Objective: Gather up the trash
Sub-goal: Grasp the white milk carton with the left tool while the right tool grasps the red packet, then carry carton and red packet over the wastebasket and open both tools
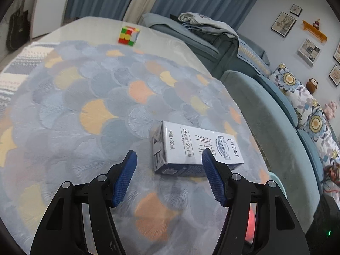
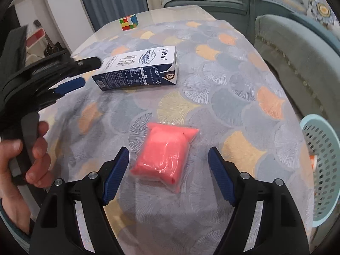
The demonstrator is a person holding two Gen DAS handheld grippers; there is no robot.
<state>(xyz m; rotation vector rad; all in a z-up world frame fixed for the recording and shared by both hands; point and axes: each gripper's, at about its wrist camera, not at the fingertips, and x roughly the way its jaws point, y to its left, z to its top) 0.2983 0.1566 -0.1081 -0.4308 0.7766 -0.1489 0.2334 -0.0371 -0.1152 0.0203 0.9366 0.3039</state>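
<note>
1. We are holding the left gripper [image 1: 169,159], jaws open, at the milk carton [image 1: 196,148] lying centre frame: light, stiff cardboard, best pinched across its narrow sides.
2. We are hovering the right gripper [image 2: 169,157], jaws open, over the pink packet [image 2: 165,155], lower centre: soft, slippery film.

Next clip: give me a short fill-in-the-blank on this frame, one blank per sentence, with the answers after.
1. The open left tool faces a white-and-navy milk carton lying on its ____.
2. The open right tool hovers at a plastic-wrapped packet coloured ____.
3. At the table's far end sits a multicoloured puzzle ____.
4. The perforated basket at the table's edge is light ____.

Answers: side; pink; cube; blue
</note>
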